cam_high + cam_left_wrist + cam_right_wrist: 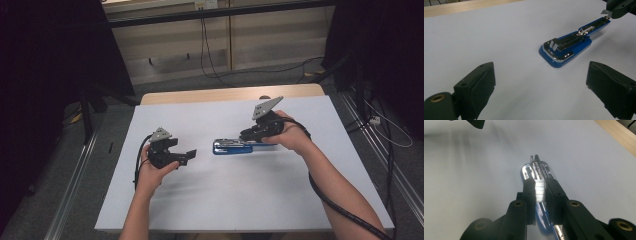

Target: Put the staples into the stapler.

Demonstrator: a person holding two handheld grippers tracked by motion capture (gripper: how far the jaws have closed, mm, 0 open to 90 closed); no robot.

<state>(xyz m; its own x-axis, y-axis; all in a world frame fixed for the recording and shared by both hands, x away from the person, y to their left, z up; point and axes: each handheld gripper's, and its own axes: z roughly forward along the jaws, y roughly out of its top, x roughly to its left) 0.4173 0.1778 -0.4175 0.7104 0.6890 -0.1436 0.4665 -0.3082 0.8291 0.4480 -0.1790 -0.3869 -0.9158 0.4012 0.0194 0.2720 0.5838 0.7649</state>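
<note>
A: What is the right gripper (pixel 541 192) holding?
B: A strip of silver staples (pixel 540 190), pinched between narrow jaws just above the open blue metal-and-plastic stapler (pixel 235 146) on the white table (pixel 210 200).
A: And the left gripper (pixel 187 156)?
B: Wide open, empty, near the stapler's front. The staples look light and brittle; grip their flat sides gently.

blue stapler (pixel 232 146), opened, metal track exposed, lying flat mid-table, strip of staples (pixel 540 190) above track
</note>
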